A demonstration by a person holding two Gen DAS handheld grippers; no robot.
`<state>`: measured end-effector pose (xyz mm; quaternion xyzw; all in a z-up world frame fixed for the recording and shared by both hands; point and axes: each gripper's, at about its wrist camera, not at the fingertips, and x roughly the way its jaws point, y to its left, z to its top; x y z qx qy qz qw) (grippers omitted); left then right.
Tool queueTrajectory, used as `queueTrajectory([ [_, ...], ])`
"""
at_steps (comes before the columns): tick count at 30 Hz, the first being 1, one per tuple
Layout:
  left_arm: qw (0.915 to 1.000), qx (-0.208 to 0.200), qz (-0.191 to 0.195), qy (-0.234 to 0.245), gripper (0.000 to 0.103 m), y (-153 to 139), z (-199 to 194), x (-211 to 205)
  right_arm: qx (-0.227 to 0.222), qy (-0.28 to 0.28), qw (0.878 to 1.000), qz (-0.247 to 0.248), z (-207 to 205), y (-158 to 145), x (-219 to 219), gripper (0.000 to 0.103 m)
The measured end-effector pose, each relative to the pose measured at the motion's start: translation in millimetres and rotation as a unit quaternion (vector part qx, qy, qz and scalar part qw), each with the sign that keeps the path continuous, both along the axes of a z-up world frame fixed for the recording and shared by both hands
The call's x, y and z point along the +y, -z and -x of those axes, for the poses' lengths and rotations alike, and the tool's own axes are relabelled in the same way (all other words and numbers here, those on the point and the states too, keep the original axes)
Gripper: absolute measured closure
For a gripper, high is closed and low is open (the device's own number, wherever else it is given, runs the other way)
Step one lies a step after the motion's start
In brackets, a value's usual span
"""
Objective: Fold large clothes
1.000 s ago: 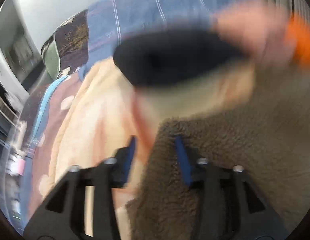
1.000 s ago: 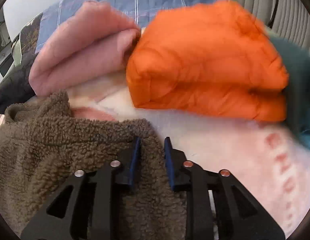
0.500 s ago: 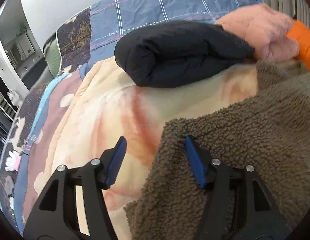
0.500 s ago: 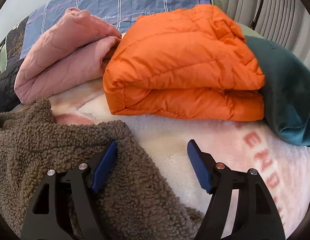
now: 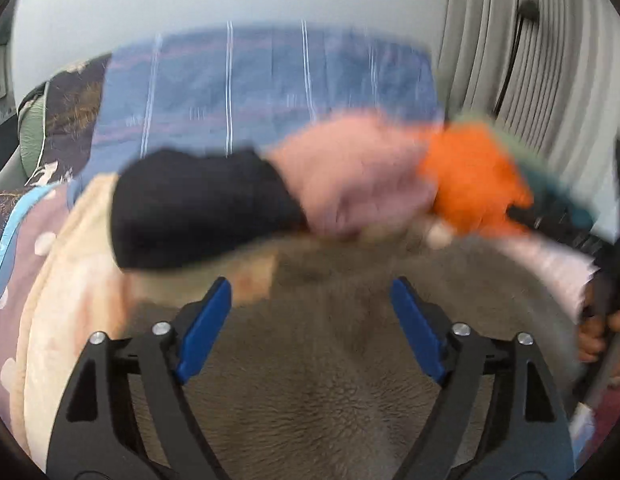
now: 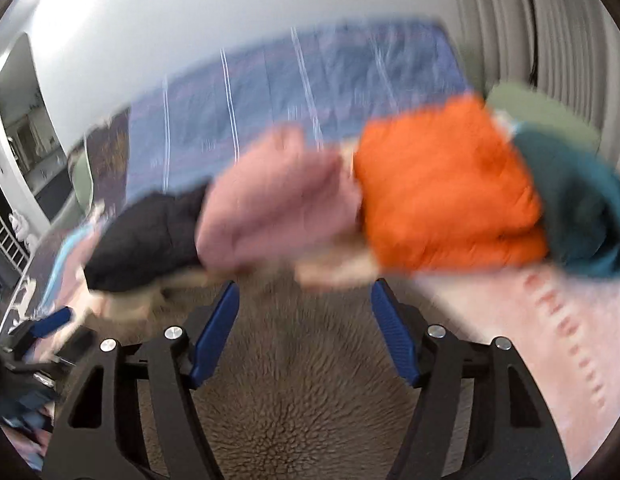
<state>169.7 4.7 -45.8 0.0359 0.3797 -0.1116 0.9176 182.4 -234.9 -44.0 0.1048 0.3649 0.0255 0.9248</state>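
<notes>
Brown fleece garment [image 5: 310,380] lies below both grippers; left gripper [image 5: 310,328] just spread wide, right gripper [image 6: 304,332] released (frames blurred).

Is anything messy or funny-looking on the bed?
Nothing much stands out. The black, pink and orange folded jackets sit in a tidy row, with a teal garment at the end. The brown fleece garment lies below them. Both views are blurred.
</notes>
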Motion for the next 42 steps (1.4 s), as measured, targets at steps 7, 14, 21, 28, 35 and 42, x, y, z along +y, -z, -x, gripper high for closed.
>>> queueTrajectory([
  [7, 0.9943, 0.1, -0.018, -0.032, 0.01, 66.6, -21.6, -3.6, 0.069, 0.007, 0.996, 0.05, -10.6, 66.6, 0.0, 0.031],
  [14, 0.9947, 0.098, -0.009, -0.031, 0.009, 69.4, -19.6, -4.6, 0.076, 0.005, 0.995, 0.07, -14.8, 68.4, 3.4, 0.03],
  [21, 0.995, 0.088, 0.036, -0.033, 0.009, 59.7, -17.3, 14.9, 0.021, -0.015, 1.0, 0.004, 11.7, 18.3, 14.0, 0.032],
  [28, 0.993, 0.068, 0.08, -0.054, 0.009, 54.9, -6.6, 28.3, 0.066, -0.097, 0.993, 0.026, -7.0, 36.5, 72.5, 0.076],
  [35, 0.979, 0.041, 0.176, -0.093, 0.009, 50.9, 4.9, 61.7, 0.099, -0.085, 0.989, 0.065, -21.8, 84.5, 79.8, 0.076],
  [42, 0.9809, 0.047, 0.167, -0.088, 0.009, 51.6, 3.5, 57.6, 0.068, -0.072, 0.995, 0.007, 30.8, 40.0, 69.4, 0.075],
])
